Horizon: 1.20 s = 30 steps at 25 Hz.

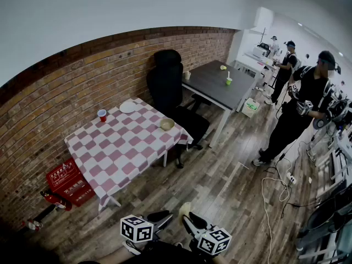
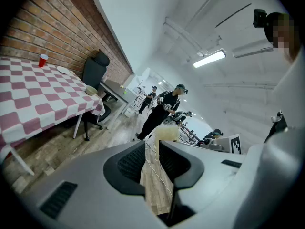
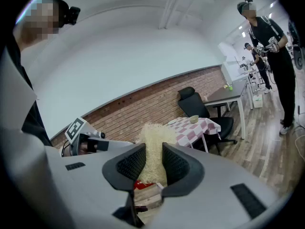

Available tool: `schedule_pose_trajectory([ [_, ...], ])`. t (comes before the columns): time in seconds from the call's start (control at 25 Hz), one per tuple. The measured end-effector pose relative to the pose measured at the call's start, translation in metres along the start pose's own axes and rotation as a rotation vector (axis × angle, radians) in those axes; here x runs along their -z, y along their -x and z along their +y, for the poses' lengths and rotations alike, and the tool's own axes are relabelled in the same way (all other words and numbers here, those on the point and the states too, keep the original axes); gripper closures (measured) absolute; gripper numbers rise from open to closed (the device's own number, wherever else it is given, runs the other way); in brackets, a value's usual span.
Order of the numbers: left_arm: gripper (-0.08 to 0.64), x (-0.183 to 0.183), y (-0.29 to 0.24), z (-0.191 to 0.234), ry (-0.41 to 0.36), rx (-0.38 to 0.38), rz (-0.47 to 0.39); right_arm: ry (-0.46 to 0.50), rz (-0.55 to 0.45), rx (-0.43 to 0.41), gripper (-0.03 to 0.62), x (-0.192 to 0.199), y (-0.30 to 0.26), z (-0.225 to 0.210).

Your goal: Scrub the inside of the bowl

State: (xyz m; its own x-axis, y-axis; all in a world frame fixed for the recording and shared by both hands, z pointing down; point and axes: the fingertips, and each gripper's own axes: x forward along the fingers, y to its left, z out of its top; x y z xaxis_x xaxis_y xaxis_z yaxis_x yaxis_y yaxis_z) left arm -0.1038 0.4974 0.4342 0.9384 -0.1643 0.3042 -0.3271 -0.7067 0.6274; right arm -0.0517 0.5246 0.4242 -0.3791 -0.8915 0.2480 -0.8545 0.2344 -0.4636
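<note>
Standing well back from the checkered desk (image 1: 126,153), both grippers low at the bottom edge of the head view. Pinching a pale, stringy sponge (image 3: 152,130) in the right gripper (image 3: 152,149), jaws pressed against its sides, its frayed top poking up past the tips. Carrying nothing in the left gripper (image 2: 152,144): jaws a narrow slit apart, only the wooden floor (image 1: 220,186) visible through the gap, with the sponge just beyond the tips.

Looking down across the room at the bowl (image 1: 167,124): tan, upright, on the desk near its right-hand corner, close to the edge beside the black office chair (image 1: 168,78). Well apart from both grippers, touched by neither.

Also on the desk, toward the brick wall (image 1: 82,76): a red cup (image 1: 102,115) and, near it, a white plate (image 1: 127,107), both apart from the bowl. On the floor by the wall, near the desk's left end, red boxes (image 1: 69,180). Beyond the chair, a dark desk (image 1: 214,87) with a green cup (image 1: 229,81) on top. At the right of the room, people in dark clothes (image 1: 300,114) standing, pale cables trailing over the floor nearby.
</note>
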Motion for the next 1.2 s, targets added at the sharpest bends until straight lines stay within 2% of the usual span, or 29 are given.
schedule_pose_trajectory([
  [0.28, 0.462, 0.001, 0.003, -0.007, -0.038, -0.007, 0.011, 0.012, -0.012, -0.009, 0.472, 0.0, 0.006, 0.008],
  [0.64, 0.462, 0.006, -0.034, -0.029, -0.077, -0.014, 0.039, 0.015, -0.051, -0.003, 0.472, -0.01, 0.036, -0.022],
  [0.84, 0.462, 0.024, -0.06, -0.043, -0.069, -0.014, 0.069, 0.006, -0.063, -0.013, 0.472, -0.01, 0.056, -0.047],
  [1.04, 0.462, 0.031, -0.063, -0.036, 0.008, -0.078, 0.05, -0.063, -0.023, -0.064, 0.471, -0.002, 0.06, -0.058],
  [1.2, 0.462, 0.037, -0.071, -0.034, 0.005, -0.088, 0.083, -0.056, -0.009, -0.073, 0.472, 0.001, 0.056, -0.064],
])
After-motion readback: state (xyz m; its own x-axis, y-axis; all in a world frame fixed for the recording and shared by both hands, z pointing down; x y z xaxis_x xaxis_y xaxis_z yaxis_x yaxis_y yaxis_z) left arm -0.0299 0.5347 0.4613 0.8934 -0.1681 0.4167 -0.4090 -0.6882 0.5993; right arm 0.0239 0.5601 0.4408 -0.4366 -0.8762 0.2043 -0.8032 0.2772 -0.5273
